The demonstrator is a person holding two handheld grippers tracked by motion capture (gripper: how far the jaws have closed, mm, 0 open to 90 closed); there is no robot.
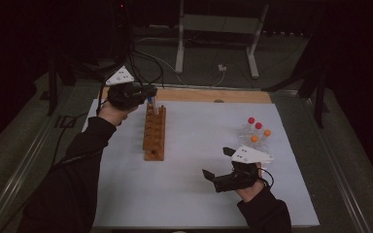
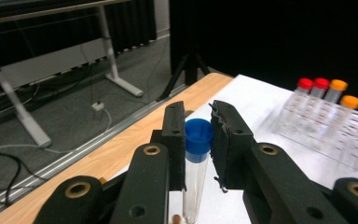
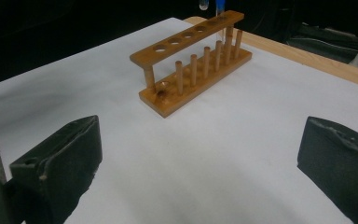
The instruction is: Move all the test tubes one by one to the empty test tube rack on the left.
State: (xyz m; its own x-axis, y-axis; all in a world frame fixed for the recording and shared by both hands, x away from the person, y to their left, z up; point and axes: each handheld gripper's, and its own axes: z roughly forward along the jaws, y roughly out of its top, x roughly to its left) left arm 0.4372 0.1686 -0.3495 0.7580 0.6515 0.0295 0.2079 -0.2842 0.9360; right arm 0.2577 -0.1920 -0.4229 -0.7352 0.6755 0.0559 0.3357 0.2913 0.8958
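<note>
Blue-capped tube (image 2: 197,154) bottom cut off between left tool (image 2: 198,140) pads.

Two black pads of the right gripper (image 3: 198,163) rise from the bottom corners, standing wide apart with nothing between them but bare white table (image 3: 214,154). Beyond them, well apart from the jaws, a wooden rack (image 3: 193,60) sits on the white surface at a slant, its top bar pierced by a row of round holes and a row of upright pegs along its near side. At the rack's far end a tube (image 3: 220,11) with a blue top stands over the last hole. A wooden edge (image 3: 317,60) borders the white surface at the upper right.
</note>
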